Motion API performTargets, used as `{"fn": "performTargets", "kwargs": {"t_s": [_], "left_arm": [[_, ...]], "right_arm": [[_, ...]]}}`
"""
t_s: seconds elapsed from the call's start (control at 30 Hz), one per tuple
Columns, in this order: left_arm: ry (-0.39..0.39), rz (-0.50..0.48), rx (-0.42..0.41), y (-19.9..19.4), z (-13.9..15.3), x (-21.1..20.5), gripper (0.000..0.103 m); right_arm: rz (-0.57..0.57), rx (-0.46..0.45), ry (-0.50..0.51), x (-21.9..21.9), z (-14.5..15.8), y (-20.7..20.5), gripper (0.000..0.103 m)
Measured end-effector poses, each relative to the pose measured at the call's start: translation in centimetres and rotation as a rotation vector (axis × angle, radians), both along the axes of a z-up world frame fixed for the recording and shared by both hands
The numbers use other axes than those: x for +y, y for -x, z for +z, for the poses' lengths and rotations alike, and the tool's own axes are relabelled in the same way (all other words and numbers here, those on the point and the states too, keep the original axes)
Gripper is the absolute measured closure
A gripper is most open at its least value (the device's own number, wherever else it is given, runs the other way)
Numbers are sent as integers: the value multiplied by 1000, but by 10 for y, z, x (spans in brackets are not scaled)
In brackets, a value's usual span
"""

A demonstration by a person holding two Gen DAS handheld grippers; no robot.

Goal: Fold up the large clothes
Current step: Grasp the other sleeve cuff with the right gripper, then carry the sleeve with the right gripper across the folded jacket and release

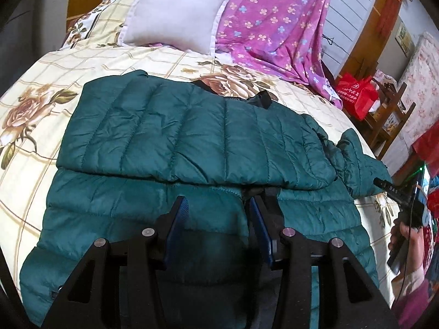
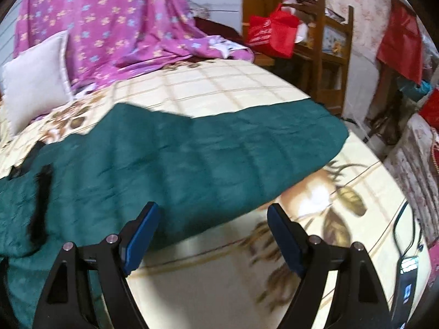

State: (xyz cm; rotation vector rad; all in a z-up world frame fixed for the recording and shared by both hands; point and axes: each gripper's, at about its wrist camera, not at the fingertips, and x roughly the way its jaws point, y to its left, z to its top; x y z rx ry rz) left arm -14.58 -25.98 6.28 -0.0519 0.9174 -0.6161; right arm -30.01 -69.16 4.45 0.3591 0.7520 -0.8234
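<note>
Room: a cluttered bedroom, with a purple flowered sheet (image 1: 274, 27) hung at the head of the bed, a white pillow (image 1: 175, 13) in front of it, and a red bag (image 2: 271, 35) on wooden furniture beyond.
Surface: a bed (image 1: 41, 82) under a cream cover with a grid and printed roses.
Jacket: the teal quilted jacket (image 1: 178, 137) lies flat across the bed, long axis running side to side, one panel already folded over the body.
Sleeve: its sleeve (image 2: 247, 142) stretches out flat toward the right edge of the bed.
Key relation: the sleeve's near edge lies just ahead of the right tool and to its left; the right hand is the nearer one to it.
Left tool (image 1: 218, 211): jaws partly open over the jacket's near hem; whether the pads pinch fabric I cannot tell.
Right tool (image 2: 214, 219): jaws wide apart, nothing between them, over bare cover by the sleeve.
Material: thin, slick, puffy shell with stitched channels; dark lining (image 2: 41, 203) shows at the collar.
Handling: likely springy and slippery, so a fold may creep open.
</note>
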Motion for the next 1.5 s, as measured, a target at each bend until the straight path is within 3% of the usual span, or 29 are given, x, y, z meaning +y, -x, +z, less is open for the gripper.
{"fn": "performTargets", "kwargs": {"t_s": [0.5,0.8,0.97,1.03,1.07,1.1,1.27,1.5], "left_arm": [[-18,23,32,-10,-13,1,75],[-16,10,3,-4,-11,-2,75],[-29,3,13,-6,-16,-5,75],[-31,3,18,-6,-18,-5,75],[-31,3,21,-7,-18,-5,75],[-29,3,23,-8,-18,-5,75],[-25,24,19,-7,-11,0,75],[53,54,-5,-3,19,16,75]], "right_arm": [[-183,-42,-9,-111,-11,32,18],[-285,-183,-139,-184,-26,47,17],[-288,-154,-136,-200,-38,37,16],[-266,-183,-139,-200,-37,39,27],[-262,-183,-138,-200,-37,40,56],[-254,-173,-135,-200,-37,42,77],[-212,-217,-111,-185,-15,65,88],[-65,-345,-9,-128,70,90,89]]}}
